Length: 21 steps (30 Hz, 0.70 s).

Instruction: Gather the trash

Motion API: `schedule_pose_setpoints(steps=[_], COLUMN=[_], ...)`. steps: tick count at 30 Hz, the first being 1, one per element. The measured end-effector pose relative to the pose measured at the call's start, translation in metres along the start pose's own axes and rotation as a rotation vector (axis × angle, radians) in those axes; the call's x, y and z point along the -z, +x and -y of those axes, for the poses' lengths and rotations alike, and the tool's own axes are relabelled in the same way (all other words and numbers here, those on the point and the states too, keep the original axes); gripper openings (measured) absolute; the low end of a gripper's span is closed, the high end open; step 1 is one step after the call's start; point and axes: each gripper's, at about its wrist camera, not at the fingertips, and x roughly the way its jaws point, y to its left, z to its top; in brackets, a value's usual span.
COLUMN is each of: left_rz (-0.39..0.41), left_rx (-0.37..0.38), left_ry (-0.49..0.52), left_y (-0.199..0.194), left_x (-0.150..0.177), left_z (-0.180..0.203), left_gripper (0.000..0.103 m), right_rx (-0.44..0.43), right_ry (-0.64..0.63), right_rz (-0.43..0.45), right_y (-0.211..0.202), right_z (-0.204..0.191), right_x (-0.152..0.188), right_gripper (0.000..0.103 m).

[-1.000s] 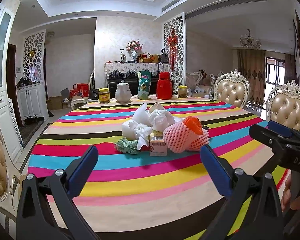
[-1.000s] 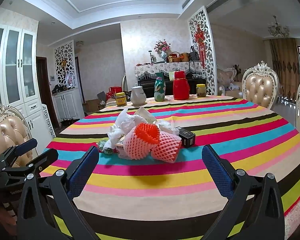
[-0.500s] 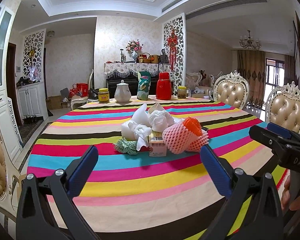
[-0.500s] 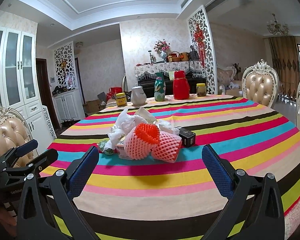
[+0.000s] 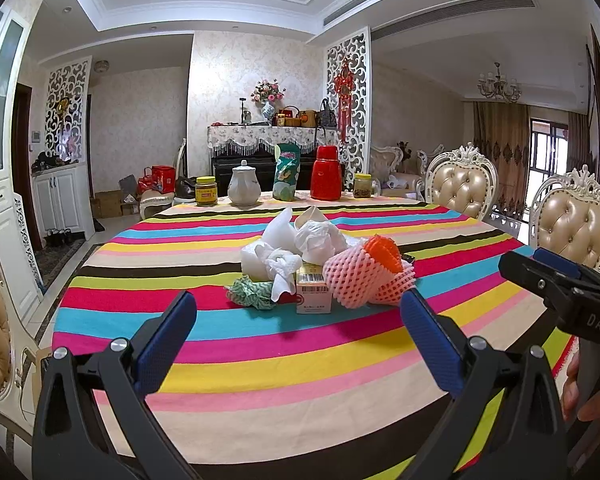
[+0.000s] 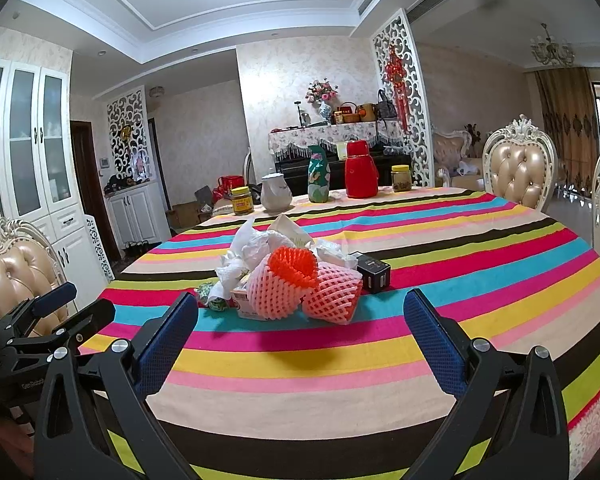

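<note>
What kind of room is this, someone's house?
Most likely a home dining room: a round table with a striped cloth, tufted dining chairs, and a draped sideboard holding flowers. A lounge opens beyond.

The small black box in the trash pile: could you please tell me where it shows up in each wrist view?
Left wrist view: the small black box is almost hidden, only a dark sliver behind the pink foam nets, right of centre.
Right wrist view: the box is in plain sight, just right of the nets, near centre.
Shared landmark: the red thermos at the table's far edge.
</note>
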Motion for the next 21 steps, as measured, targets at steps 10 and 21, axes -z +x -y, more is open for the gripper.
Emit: schedule_pose_setpoints(steps=[10,21], left_rz=[0.021,0.041], left_rx=[-0.003,0.000], left_ry=[0.019,0.016], left_y=[-0.0006,0.0029], left_x=[0.0016,0.0046], left_z=[0.0023,0.0018], left_gripper=[0.099,0.099], right_rx=[0.005,0.004], right_ry=[-0.028,-0.032], right_rz=[0.028,0.013], right_y=[-0.0015,0.0010], right_z=[0.0003,-0.0028], right_x=[0.0017,0.0058], right_gripper=[0.096,0.096])
